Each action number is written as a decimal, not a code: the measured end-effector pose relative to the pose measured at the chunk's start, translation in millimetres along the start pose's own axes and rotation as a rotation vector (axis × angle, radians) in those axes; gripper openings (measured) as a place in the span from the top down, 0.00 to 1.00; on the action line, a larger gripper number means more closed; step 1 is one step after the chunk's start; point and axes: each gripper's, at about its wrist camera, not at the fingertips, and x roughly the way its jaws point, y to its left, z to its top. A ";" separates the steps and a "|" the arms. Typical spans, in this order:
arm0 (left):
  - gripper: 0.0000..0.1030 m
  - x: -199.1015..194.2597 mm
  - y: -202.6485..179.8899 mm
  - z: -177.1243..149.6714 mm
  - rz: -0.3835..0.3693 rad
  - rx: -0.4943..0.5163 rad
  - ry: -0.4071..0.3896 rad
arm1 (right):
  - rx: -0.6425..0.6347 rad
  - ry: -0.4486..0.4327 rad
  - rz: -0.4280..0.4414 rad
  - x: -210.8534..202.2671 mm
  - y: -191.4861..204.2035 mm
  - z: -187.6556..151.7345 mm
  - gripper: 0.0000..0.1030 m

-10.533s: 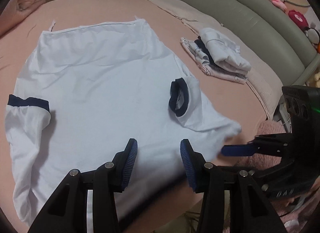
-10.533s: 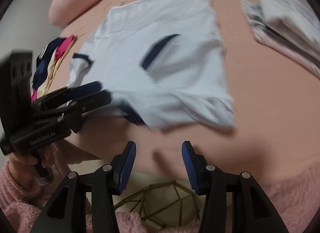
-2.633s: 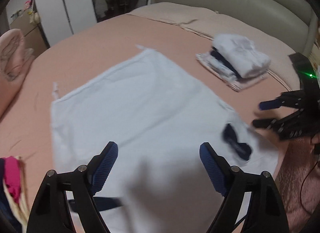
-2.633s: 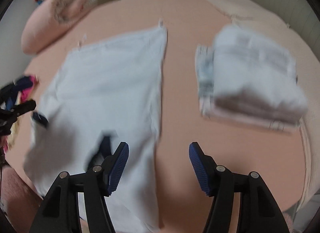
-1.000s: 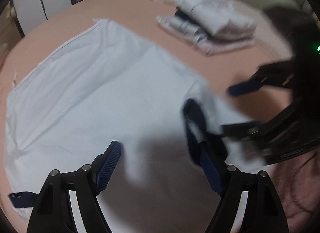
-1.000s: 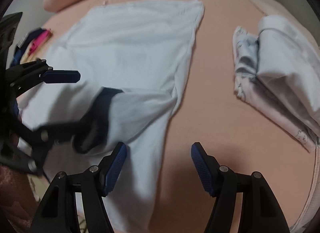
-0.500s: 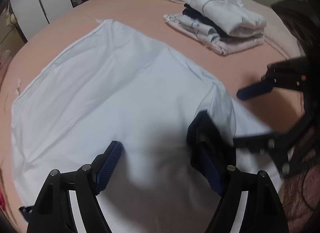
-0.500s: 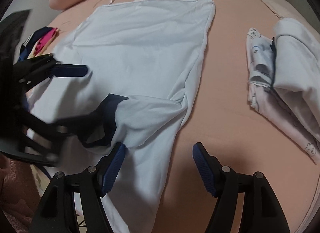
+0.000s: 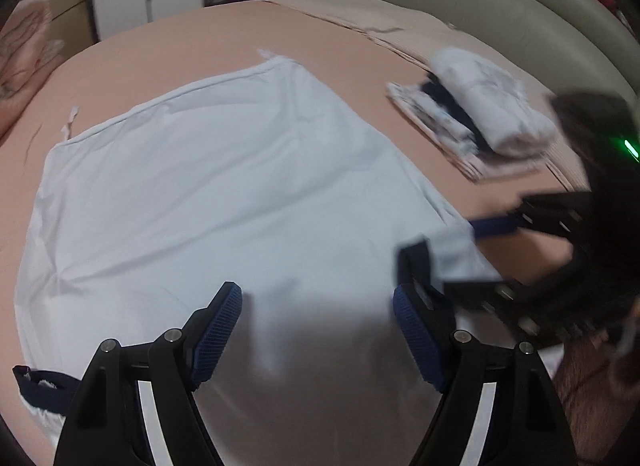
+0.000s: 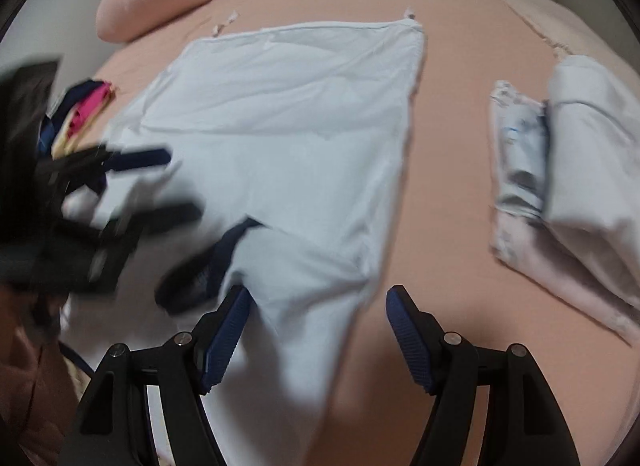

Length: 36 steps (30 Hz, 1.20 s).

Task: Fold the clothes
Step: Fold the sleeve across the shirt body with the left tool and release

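In the left wrist view, the white shirt (image 9: 224, 193) lies flat on the pink bed (image 9: 192, 49). The left gripper (image 9: 318, 330) hangs over its near edge, wide open and holding nothing. The right gripper (image 9: 480, 258) is blurry at the right, by a dark-trimmed sleeve (image 9: 436, 254). A folded pile (image 9: 476, 121) sits far right.

In the right wrist view, the right gripper (image 10: 318, 330) is wide open over the folded-in sleeve (image 10: 288, 266). Only here you see colorful clothes (image 10: 84, 109) at the left.
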 end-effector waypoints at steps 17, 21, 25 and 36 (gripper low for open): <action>0.24 -5.5 -17.6 -18.2 0.118 -0.011 0.060 | -0.153 0.212 -0.114 -10.2 13.8 -37.7 0.29; 0.24 -14.9 -41.6 -16.4 0.090 0.105 0.004 | -0.171 0.268 -0.089 -17.2 11.0 -52.8 0.29; 0.24 -29.0 -38.1 -18.6 -0.054 0.041 -0.059 | -0.184 0.295 -0.082 -20.1 8.0 -63.1 0.26; 0.24 -14.2 7.9 -12.9 0.106 -0.126 0.003 | -0.186 0.298 -0.078 -22.0 3.3 -69.3 0.20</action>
